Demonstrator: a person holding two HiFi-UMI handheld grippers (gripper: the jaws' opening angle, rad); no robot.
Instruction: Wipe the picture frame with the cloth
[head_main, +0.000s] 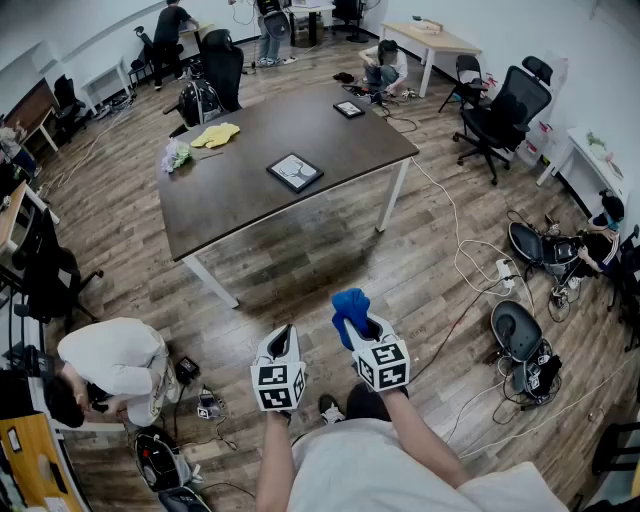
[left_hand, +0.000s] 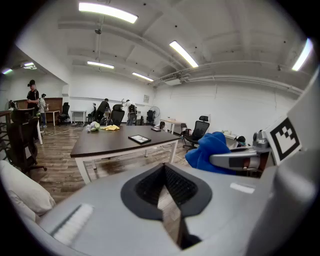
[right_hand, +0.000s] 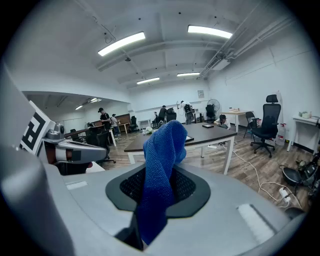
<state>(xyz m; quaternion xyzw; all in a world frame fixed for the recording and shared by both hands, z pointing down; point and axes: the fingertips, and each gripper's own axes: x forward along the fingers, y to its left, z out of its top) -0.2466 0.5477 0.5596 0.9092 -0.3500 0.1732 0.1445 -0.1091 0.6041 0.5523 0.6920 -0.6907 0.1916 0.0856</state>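
A black picture frame (head_main: 294, 172) lies flat on the dark table (head_main: 240, 190), a few steps ahead of me; it shows small in the left gripper view as the frame (left_hand: 139, 139). My right gripper (head_main: 355, 322) is shut on a blue cloth (head_main: 349, 308), which stands up out of its jaws; in the right gripper view the cloth (right_hand: 162, 165) hangs between the pads. My left gripper (head_main: 283, 343) is beside it, shut with nothing in it (left_hand: 165, 175). Both are held over the floor, well short of the table.
A yellow cloth (head_main: 216, 135) and a crumpled bundle (head_main: 175, 155) lie at the table's far left, a second frame (head_main: 349, 109) at its far end. A person crouches at my left (head_main: 110, 360). Cables (head_main: 470, 260) and office chairs (head_main: 500, 110) are to the right.
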